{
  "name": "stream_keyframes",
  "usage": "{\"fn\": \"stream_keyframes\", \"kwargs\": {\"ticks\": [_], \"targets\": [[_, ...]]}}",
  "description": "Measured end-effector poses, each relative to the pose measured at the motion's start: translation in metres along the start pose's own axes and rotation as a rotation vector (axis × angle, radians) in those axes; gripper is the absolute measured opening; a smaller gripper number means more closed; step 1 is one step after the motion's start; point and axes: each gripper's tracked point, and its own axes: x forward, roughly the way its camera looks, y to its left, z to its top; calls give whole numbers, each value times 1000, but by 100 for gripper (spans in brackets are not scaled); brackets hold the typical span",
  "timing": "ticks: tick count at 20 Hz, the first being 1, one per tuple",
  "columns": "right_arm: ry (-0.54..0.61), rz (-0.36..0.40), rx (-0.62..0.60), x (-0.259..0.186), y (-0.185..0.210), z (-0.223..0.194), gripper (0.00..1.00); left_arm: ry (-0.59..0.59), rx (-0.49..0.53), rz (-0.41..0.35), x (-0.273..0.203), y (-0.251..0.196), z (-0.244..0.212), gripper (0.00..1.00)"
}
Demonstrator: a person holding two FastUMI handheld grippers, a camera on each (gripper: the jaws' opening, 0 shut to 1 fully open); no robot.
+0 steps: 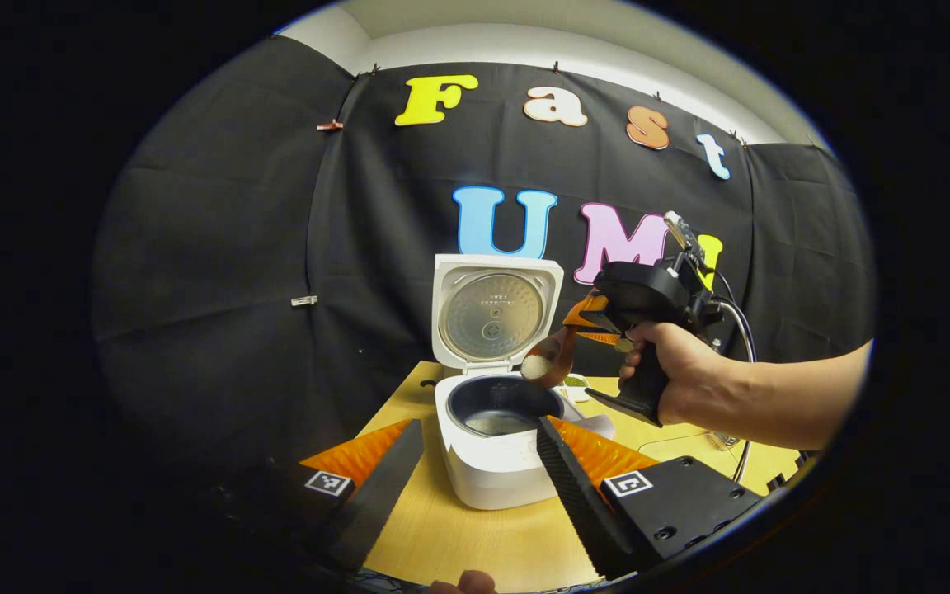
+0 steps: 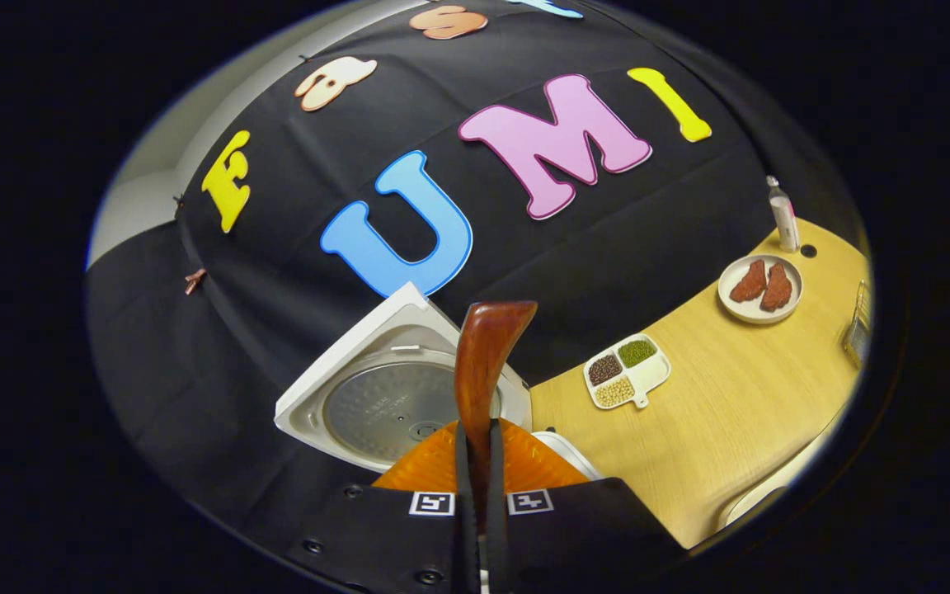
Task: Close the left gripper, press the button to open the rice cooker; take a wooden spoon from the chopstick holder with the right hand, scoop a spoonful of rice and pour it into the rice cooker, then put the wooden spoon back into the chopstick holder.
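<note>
a person's hand [image 1: 673,371] tips the right gripper [image 1: 582,323] over the open rice cooker [image 1: 496,445], its two fingers clamped on the handle of the wooden spoon [image 2: 483,371] so the bowl hangs just above the pot's rim, apparently to pour the rice. the spoon is dark, glossy reddish wood, with a pale heap of rice at its tip. the cooker is white, its lid upright, the dark inner pot exposed. the left gripper [image 1: 475,487] hovers in front, fingers spread apart, holding nothing.
</note>
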Motion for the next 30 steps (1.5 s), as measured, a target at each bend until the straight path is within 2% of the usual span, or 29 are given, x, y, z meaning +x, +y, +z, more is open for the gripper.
{"fn": "stream_keyframes", "kwargs": {"ticks": [8, 15, 17, 18, 23, 29, 30], "targets": [[24, 6, -231, 13, 2, -15, 8, 1, -7, 5, 7, 0, -3, 96], [26, 45, -397, 20, 21, -22, 8, 9, -9, 11, 9, 6, -8, 96], [19, 66, -478, 20, 32, -22, 8, 12, -15, 16, 10, 7, -10, 98], [15, 78, -517, 19, 37, -22, 8, 13, -17, 16, 10, 8, -10, 95], [-1, 141, -692, 16, 65, -29, 8, 4, -21, 22, 13, 12, -8, 96], [-45, 253, -1015, 3, 106, -42, 8, 0, -26, 20, 15, 10, -7, 98], [-48, 274, -1054, 1, 111, -46, 8, 3, -29, 16, 17, 8, -8, 95]]}}
